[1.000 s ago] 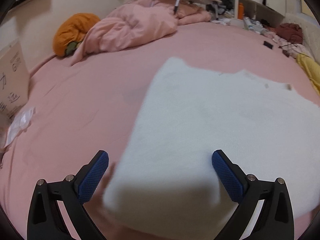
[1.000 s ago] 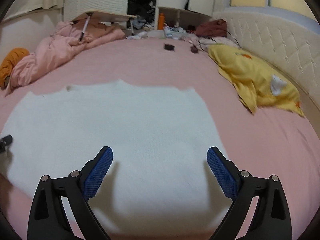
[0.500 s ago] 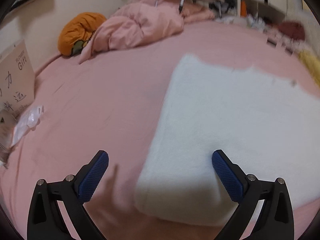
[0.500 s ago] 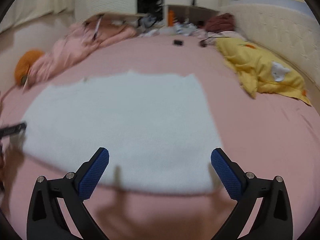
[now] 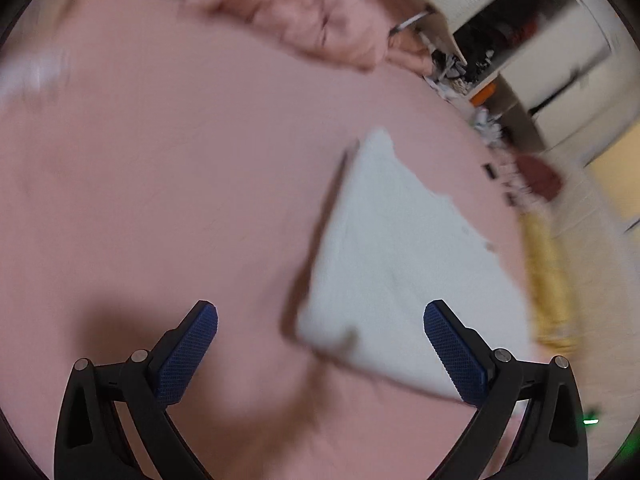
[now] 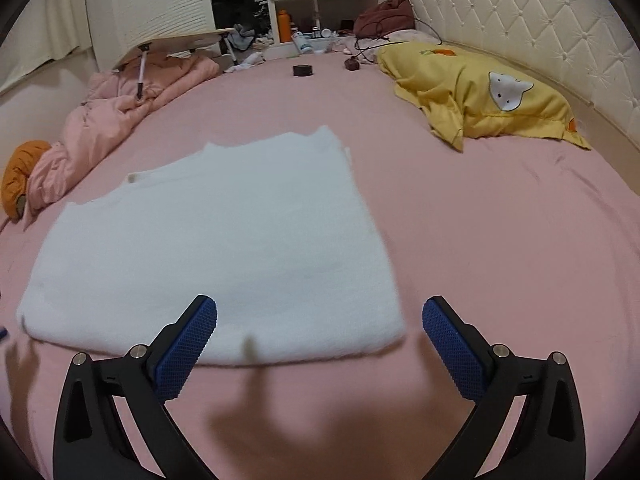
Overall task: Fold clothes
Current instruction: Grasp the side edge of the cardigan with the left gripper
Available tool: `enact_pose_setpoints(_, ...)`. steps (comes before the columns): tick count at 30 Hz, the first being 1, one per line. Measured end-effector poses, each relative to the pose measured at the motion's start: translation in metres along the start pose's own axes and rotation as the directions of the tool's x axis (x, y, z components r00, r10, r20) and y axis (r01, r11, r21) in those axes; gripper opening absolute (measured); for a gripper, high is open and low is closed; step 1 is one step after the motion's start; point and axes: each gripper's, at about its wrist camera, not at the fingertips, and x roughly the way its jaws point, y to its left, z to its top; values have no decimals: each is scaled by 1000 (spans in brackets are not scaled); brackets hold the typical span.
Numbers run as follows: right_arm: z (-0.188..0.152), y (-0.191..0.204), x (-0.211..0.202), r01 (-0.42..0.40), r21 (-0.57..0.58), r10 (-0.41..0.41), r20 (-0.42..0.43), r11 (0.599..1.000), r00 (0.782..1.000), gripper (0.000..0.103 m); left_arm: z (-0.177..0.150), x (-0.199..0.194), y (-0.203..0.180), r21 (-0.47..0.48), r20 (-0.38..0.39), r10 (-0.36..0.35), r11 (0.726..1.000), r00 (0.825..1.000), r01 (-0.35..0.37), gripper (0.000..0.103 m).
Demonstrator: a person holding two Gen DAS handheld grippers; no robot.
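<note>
While the white garment [image 6: 224, 248] lies flat on the pink bed sheet [image 6: 500, 240], both grippers are above the sheet and hold nothing. The right gripper [image 6: 320, 344] has its two blue pads [image 6: 186, 350] spread wide; the near edge of the garment is between them, a little ahead of the tips, and I cannot tell if the left pad touches the cloth or is only above it. The garment looks folded into a rough rectangle, with a small notch at its far edge. In the left wrist view, which is blurred and tilted, the left gripper [image 5: 320, 350] is also spread wide, and the white garment [image 5: 404, 280] is ahead and to the right, with its near corner between the two fingers but apart from them. A dark shadow falls on the sheet near the left finger.

At the far left of the bed there is a crumpled pink blanket [image 6: 120, 120], and an orange cushion [image 6: 20, 176] is just beside it. A yellow pillow [image 6: 480, 96] with a white cat face lies at the right, near the padded headboard [image 6: 540, 28]. A small dark object [image 6: 303, 70] is on the sheet far behind the garment.
</note>
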Motion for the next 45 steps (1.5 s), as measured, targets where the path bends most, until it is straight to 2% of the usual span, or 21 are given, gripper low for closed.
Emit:
enact_pose_setpoints(3,-8,10,-3,-29,19,29,-12,999,1000,102,-9,8,24,-127,-27,-137,983,990,132,103)
enact_pose_setpoints(5,-14,17,-5,-35,19,35,-24,999,999,102,-13,19,32,-213,-20,-250,947,968,241,103)
enact_pose_setpoints(6,-18,19,-5,-38,18,38,-30,999,999,102,-14,25,33,-239,-18,-275,935,961,263,103)
enact_pose_setpoints(8,-23,23,-6,-42,17,42,-39,999,998,102,-12,38,29,-231,-36,-208,953,977,195,103)
enact_pose_setpoints(9,-24,23,-8,-45,19,46,-42,999,998,102,-12,42,25,-221,-29,-194,958,981,183,103)
enact_pose_setpoints(11,-25,23,-10,-47,18,48,-40,999,998,102,-10,46,14,-208,-2,-222,954,975,217,103)
enact_pose_setpoints(13,-24,23,-12,-48,15,49,-39,999,998,102,-7,58,4,-222,-12,-282,936,959,272,103)
enact_pose_setpoints(15,-23,21,-12,-46,16,47,-38,999,998,102,-4,74,-7,-200,-44,-264,947,964,250,103)
enact_pose_setpoints(17,-21,18,-12,-39,24,40,-36,999,999,102,-2,79,-11,-174,-20,-257,953,966,250,103)
enact_pose_setpoints(18,-21,17,-12,-40,31,41,-38,999,998,102,-2,79,-12,-165,11,-272,949,962,270,92)
enact_pose_setpoints(19,-20,16,-13,-40,38,42,-39,998,998,102,-1,79,-9,-164,32,-284,944,958,285,67)
enact_pose_setpoints(21,-20,14,-14,-45,43,47,-40,998,998,102,-1,88,3,-203,34,-241,949,970,243,30)
enact_pose_setpoints(23,-20,14,-15,-48,35,49,-38,998,998,102,-4,91,14,-226,61,-271,934,961,278,28)
enact_pose_setpoints(24,-20,15,-16,-49,30,50,-37,998,998,102,-6,90,13,-208,71,-272,937,960,281,27)
enact_pose_setpoints(30,-21,25,-5,-41,-13,40,-65,999,997,102,-9,94,3,-110,114,-198,971,973,211,26)
enact_pose_setpoints(33,-3,44,4,-63,-46,61,-38,997,997,102,-7,98,-5,-49,103,-136,989,985,142,26)
enact_pose_setpoints(36,31,82,14,-80,-155,86,37,985,996,102,-7,99,-12,12,102,-79,997,992,78,26)
enact_pose_setpoints(39,55,127,35,-42,-314,71,81,949,994,102,-9,97,-15,60,115,-46,997,992,39,26)
enact_pose_setpoints(42,59,154,63,-53,-389,83,60,920,995,102,-11,95,-13,74,128,-39,997,991,30,26)
enact_pose_setpoints(45,40,157,101,-76,-364,75,-17,928,997,103,-13,94,-12,80,133,-37,996,990,26,26)
